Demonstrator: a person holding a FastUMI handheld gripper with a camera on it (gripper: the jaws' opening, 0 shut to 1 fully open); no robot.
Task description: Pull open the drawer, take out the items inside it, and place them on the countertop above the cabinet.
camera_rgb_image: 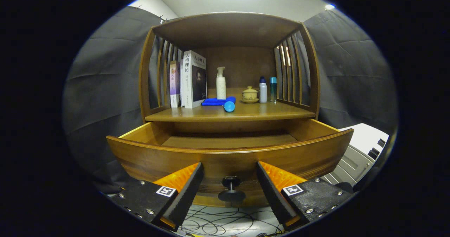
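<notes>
A wooden cabinet has its drawer [228, 156] pulled out toward me. What I see of the drawer's inside is bare wood; its near part is hidden behind the front panel. A dark knob [231, 188] sticks out of the drawer front, right between my fingers. My gripper [229, 175] is open, its fingers either side of the knob without touching it. On the countertop [274, 113] above the drawer lie a blue dumbbell-like item [221, 102], a white pump bottle [220, 84], a small lidded cup [249, 94] and two small bottles [267, 89].
Books [191, 78] stand at the countertop's left end against the slatted side. A roof panel covers the shelf. Cables [218, 224] lie on the floor below the drawer. A grey and white unit [358, 152] stands to the right of the cabinet.
</notes>
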